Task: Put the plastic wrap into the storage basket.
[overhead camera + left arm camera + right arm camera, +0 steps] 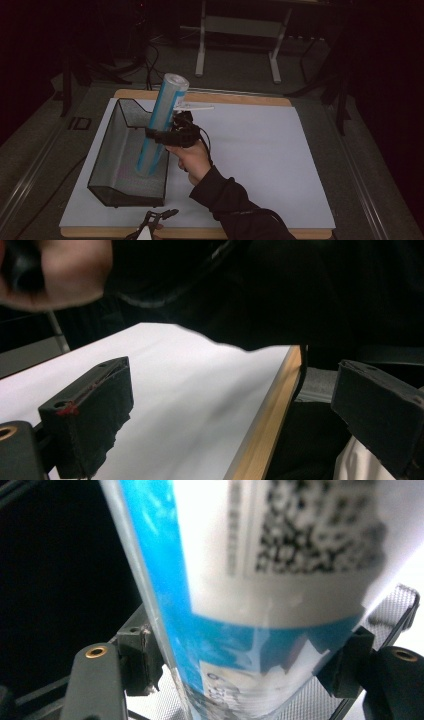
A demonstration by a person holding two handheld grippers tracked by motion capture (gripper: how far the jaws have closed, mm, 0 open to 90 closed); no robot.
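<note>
A: How do the jaws stand?

B: The right gripper (167, 135) pinches the blue tube (162, 122) at mid-height, pads on both sides. The tube leans, its lower end inside the black mesh basket (107, 160) on the bench (260, 150).

A: And the left gripper (159, 216)?

B: Spread, holding nothing, at the near edge.

A: Advice?

B: I'd lower slowly, keep the tube off the basket's wall, and release only once it rests.
</note>
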